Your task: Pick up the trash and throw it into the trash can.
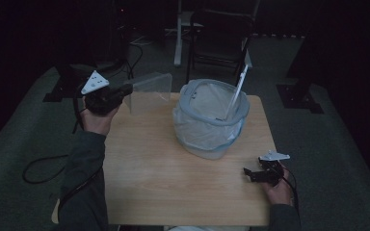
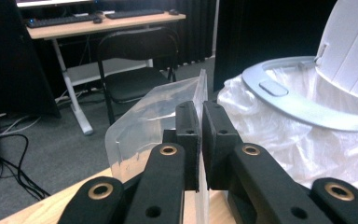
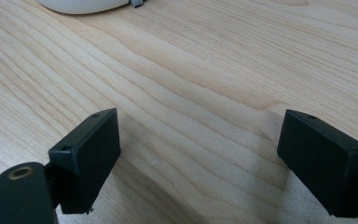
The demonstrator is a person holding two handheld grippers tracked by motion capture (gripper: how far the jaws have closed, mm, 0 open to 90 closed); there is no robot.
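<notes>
While the left gripper [image 1: 125, 90] holds a clear plastic bag [image 1: 148, 91] above the table's far left corner, the lined trash bin [image 1: 212, 118] stands to its right, just beside the bag. Its jaws are closed tight on the bag's edge. The bag's long axis points toward the bin. The right gripper [image 3: 198, 154] rests wide open on the wooden table [image 1: 173, 178], holding nothing.

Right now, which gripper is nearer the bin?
Left. The left gripper, holding a clear plastic piece, is beside the bin; the right gripper rests lower, near the table's edge.
</notes>
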